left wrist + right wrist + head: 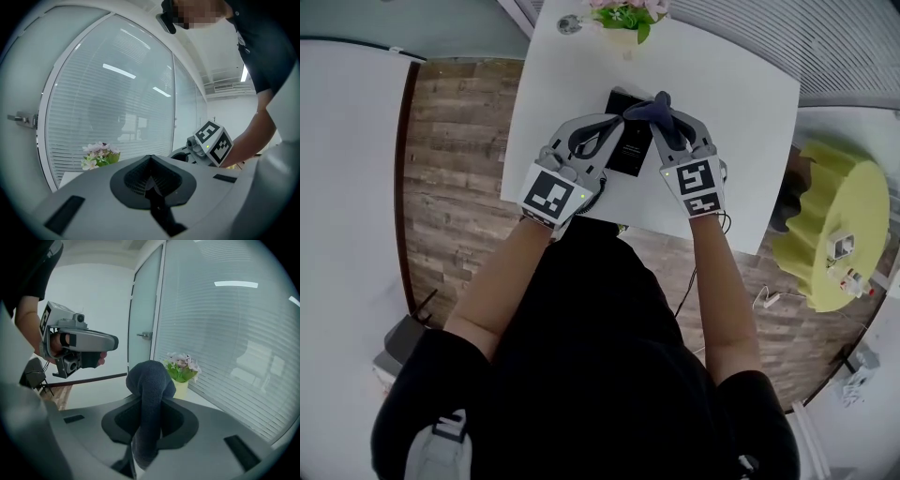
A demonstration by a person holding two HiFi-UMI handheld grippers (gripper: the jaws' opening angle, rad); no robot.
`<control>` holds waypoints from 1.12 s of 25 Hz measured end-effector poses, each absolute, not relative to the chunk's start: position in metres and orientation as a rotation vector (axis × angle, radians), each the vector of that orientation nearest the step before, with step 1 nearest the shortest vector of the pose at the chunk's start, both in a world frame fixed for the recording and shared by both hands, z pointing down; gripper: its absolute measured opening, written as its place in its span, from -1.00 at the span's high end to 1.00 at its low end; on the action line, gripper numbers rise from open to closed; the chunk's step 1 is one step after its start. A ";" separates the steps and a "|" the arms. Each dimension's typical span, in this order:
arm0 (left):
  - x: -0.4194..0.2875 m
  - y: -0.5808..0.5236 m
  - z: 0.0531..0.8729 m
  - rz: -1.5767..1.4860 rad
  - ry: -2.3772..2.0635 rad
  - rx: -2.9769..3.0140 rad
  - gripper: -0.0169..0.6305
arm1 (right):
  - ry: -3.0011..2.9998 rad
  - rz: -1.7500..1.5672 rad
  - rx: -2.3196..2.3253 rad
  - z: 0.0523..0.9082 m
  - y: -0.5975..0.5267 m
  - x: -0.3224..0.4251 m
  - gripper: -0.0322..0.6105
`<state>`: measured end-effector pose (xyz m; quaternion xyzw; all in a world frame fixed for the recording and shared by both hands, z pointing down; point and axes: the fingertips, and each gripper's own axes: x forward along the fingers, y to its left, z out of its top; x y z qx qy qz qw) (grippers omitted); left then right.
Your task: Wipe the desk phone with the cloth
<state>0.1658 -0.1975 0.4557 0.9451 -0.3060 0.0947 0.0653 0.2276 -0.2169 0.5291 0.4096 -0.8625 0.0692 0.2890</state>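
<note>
My right tool (667,114) is clamped on the cloth (147,385), soft and floppy, best gripped bunched. My left tool (622,119) is closed on nothing. The phone (628,150) looks light, so I'd guess it slides on the bench (736,112).

A white table (741,122) fills the upper middle of the head view, above a wood-plank floor (455,187). At the table's far edge, top centre of the frame, stands a pale pot of pink and white flowers (623,14) with green leaves. Just left of it lies a small round grey thing (569,23). At the right edge sits a round yellow piece of furniture (839,220) with a wavy skirt and small white items on top. Slatted blinds (787,37) run across the upper right. In the right tool view, a glass door's lever handle (144,335) shows left of centre.
</note>
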 end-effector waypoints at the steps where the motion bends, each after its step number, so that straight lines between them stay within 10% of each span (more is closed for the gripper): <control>1: 0.166 -0.200 0.458 0.283 -0.923 2.842 0.91 | -2.296 0.191 1.090 0.534 -0.221 0.226 0.62; 28: 0.159 -0.219 0.513 0.367 -0.919 2.726 0.91 | -2.130 -0.019 1.004 0.587 -0.236 0.207 0.62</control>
